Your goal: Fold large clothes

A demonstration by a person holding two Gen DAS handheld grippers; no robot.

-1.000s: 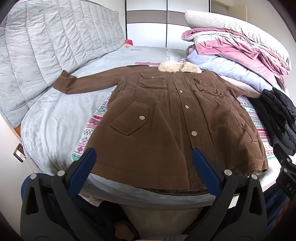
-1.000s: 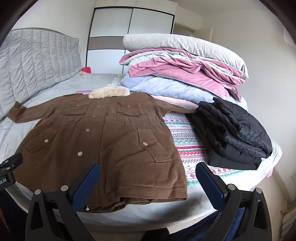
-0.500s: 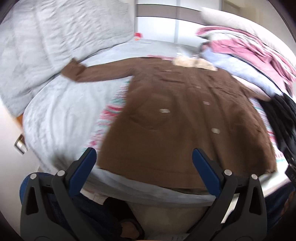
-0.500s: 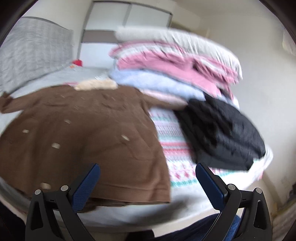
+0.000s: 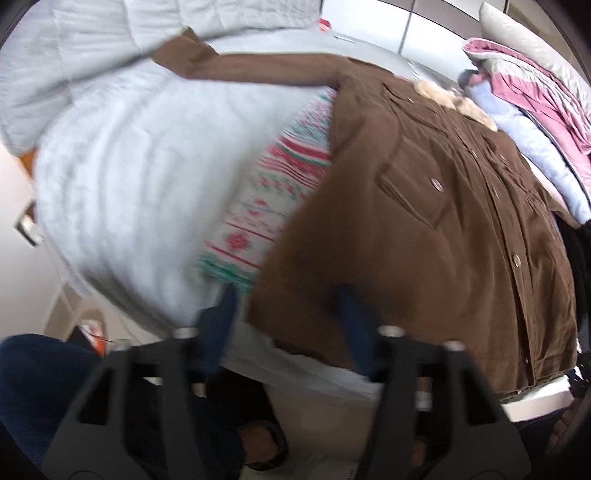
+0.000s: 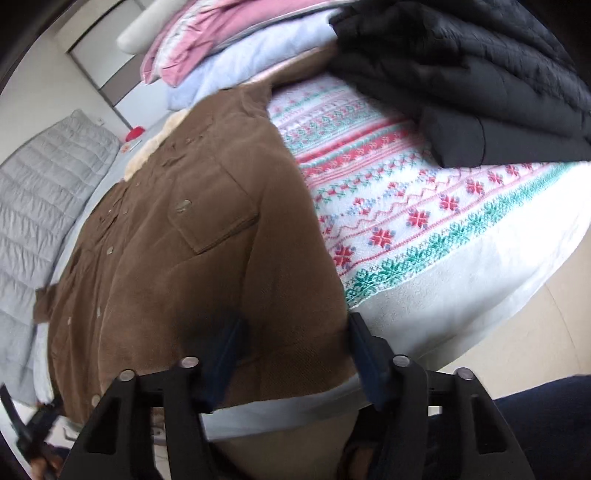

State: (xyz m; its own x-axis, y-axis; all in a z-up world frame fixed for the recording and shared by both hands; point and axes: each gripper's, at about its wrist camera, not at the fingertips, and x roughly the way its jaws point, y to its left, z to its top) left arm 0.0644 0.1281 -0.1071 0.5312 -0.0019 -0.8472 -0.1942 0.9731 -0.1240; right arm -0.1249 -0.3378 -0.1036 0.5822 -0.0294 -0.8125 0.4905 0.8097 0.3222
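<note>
The brown coat (image 5: 424,221) lies spread flat, front up, on the bed (image 5: 122,192), over a patterned blanket (image 6: 424,206). My left gripper (image 5: 288,314) is spread, its fingers straddling the coat's near left hem corner. My right gripper (image 6: 295,343) is spread too, straddling the near right hem corner. A folded black jacket (image 6: 480,81) sits at the far right, beside stacked pink and blue bedding (image 6: 229,48).

A bed (image 5: 122,177) covered in pale grey is seen, backed by a quilted grey headboard (image 6: 40,177). A white wardrobe (image 5: 436,22) with a dark band is set behind it, and beige floor (image 6: 554,332) is visible below the mattress edge.
</note>
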